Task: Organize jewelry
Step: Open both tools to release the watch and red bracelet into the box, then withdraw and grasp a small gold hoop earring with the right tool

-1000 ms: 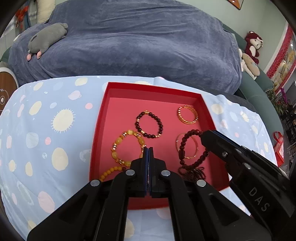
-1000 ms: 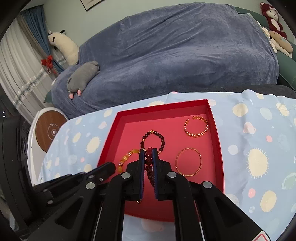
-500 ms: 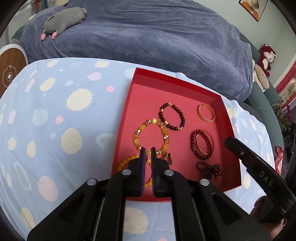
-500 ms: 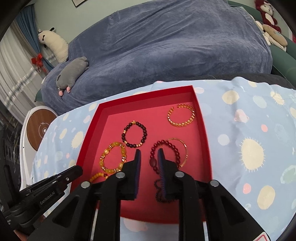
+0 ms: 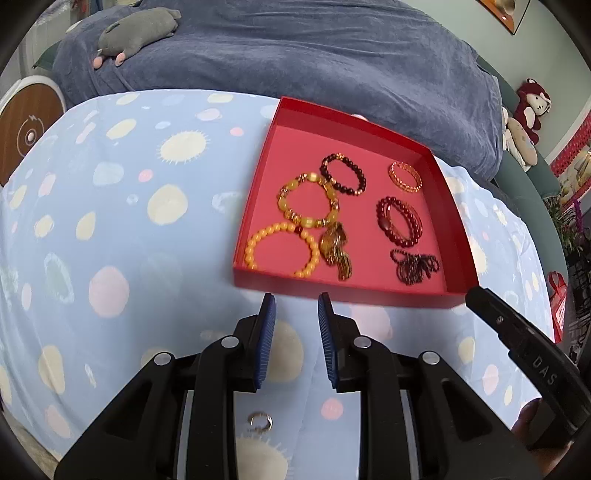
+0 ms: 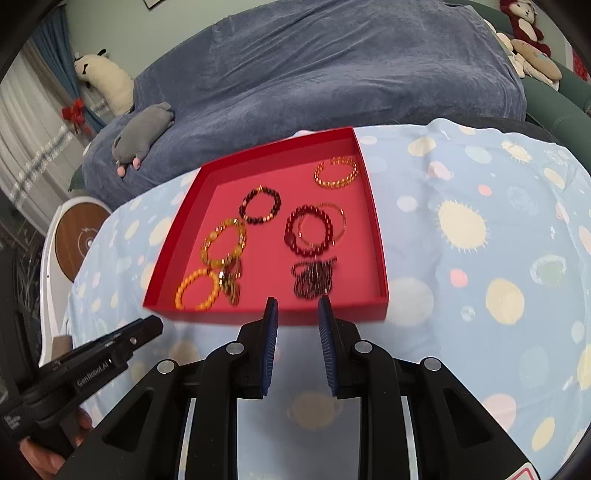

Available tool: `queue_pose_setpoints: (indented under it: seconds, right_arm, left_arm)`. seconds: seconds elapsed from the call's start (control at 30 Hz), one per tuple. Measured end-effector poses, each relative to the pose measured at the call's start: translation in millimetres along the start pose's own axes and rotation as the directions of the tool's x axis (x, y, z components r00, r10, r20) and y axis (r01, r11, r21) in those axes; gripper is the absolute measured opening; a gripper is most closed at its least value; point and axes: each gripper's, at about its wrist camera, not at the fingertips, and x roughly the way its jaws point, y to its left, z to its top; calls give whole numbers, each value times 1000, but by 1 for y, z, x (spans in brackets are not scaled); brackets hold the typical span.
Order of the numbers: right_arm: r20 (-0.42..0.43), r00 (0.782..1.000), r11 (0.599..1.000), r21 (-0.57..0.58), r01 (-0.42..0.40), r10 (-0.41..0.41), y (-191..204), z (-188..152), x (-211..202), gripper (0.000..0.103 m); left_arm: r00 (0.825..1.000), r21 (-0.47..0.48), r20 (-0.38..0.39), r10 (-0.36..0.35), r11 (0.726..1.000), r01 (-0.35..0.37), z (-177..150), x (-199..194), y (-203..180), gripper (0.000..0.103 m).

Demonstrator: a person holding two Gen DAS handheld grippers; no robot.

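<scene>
A red tray (image 5: pixel 258 192) (image 6: pixel 376 229) lies on the spotted blue cloth and holds several bracelets: an orange bead one (image 5: pixel 282 253), a yellow one with a charm (image 5: pixel 308 201), a black bead one (image 5: pixel 343 173), a gold bangle (image 5: pixel 404 176), a dark red one (image 5: pixel 399 221) (image 6: pixel 308 230) and a small dark beaded heap (image 5: pixel 415 266) (image 6: pixel 314 277). My left gripper (image 5: pixel 293 308) is open and empty, just before the tray's near wall. My right gripper (image 6: pixel 295 310) is open and empty, at the tray's near wall.
A small metal ring (image 5: pixel 260 422) lies on the cloth under my left gripper. Behind the table is a sofa under a blue blanket (image 5: pixel 295 55) with a grey plush (image 5: pixel 136 29). A round wooden stool (image 6: pixel 79 236) stands at the left.
Both grippers opened, let go of the bracelets and pulled back out of the tray toward me. The dark red bracelet now lies in the tray.
</scene>
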Motion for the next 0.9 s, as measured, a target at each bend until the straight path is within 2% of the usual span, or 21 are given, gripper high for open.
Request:
queue_pose_setpoints:
  seconds: [0.53,0.9]
  right_arm:
    - [-112,994,997,-77,-20,11,20,-104,-34,23]
    - [-153,988,993,-117,-23,5,32,-138,-34,23]
  left_arm:
    - [997,-21,-61,43,999,-45,-79,-26,29,23]
    - [995,-4,-78,54,999,-54,-112,-35,30,23]
